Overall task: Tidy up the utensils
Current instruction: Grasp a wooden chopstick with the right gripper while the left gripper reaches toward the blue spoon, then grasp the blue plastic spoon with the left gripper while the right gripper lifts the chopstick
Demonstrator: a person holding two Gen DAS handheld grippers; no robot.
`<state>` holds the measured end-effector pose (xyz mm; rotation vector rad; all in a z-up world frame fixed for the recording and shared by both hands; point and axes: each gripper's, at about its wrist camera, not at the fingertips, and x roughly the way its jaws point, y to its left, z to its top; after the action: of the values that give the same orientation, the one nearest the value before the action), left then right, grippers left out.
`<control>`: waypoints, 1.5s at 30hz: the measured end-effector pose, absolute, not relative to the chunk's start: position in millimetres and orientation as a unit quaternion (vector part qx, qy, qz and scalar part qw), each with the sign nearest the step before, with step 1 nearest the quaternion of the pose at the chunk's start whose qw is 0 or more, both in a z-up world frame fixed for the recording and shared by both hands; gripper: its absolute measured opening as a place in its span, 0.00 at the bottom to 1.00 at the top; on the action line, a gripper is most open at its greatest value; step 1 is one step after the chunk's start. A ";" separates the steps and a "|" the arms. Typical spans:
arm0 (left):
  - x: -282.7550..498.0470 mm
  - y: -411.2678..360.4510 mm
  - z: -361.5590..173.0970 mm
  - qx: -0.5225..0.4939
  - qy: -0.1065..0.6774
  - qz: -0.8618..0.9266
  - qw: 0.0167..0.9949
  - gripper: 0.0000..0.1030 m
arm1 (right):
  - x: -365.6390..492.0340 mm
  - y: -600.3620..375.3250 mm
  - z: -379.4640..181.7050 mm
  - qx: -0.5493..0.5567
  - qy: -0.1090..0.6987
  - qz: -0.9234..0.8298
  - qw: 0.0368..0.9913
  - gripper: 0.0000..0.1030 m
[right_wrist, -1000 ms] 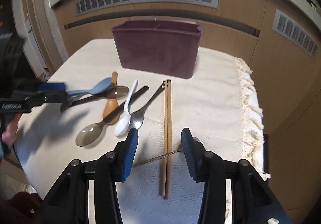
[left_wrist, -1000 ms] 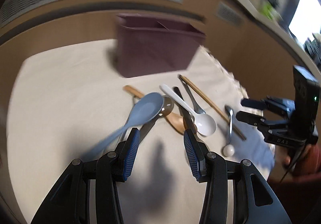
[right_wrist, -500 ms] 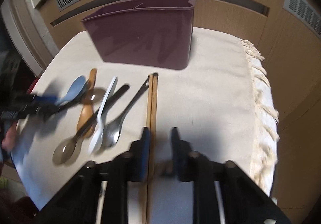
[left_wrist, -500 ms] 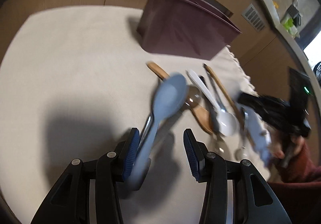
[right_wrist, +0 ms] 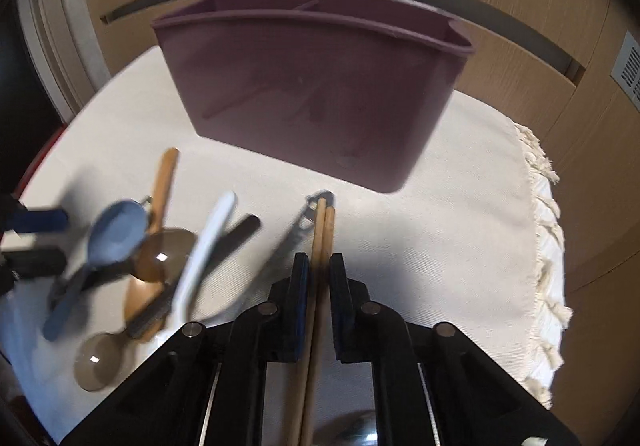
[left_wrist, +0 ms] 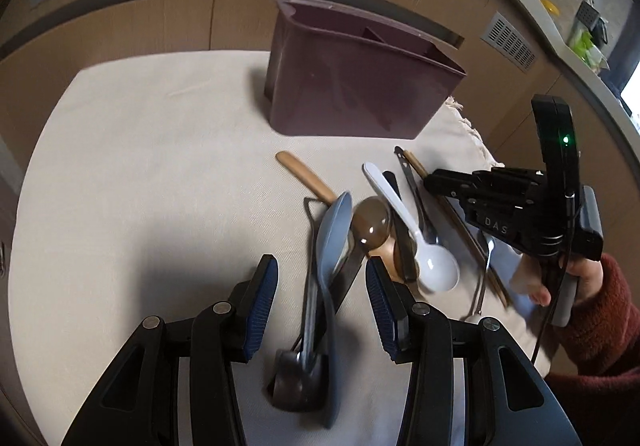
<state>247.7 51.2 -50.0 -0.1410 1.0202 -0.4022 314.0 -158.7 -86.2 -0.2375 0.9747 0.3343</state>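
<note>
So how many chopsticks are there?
2. Both wooden chopsticks lie side by side between the closing fingers of the right gripper, tips toward the purple bin.

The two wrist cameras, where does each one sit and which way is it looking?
Left wrist: on the left tongs, looking down at the blue spoon between open jaws; a red-sleeved hand holds the right tongs.
Right wrist: on the right tongs, jaws closing around the chopsticks, facing the purple bin.
Shared: bin, spoons, chopsticks, cream cloth.
</note>
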 end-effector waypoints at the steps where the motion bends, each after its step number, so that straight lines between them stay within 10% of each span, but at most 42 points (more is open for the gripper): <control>1: 249.2 49.0 -49.4 -0.062 0.485 -0.191 0.851 0.45 | 313.7 -163.6 -85.1 -0.099 0.468 0.160 0.864 0.08; 19: 275.4 11.9 -74.8 -0.027 0.506 -0.160 0.847 0.43 | 260.7 -200.9 -63.5 -0.080 0.434 0.145 0.886 0.07; 23: 284.4 22.0 -72.5 -0.051 0.501 -0.156 0.850 0.10 | 254.6 -203.5 -63.1 -0.098 0.429 0.139 0.887 0.26; 45: 263.5 62.2 -55.9 -0.108 0.465 -0.140 0.867 0.07 | 301.2 -180.3 -88.2 -0.081 0.495 0.155 0.851 0.11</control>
<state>263.5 62.2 -55.9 -0.2263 0.9739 -0.2933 301.2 -180.3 -88.2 -0.1712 1.0420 0.3271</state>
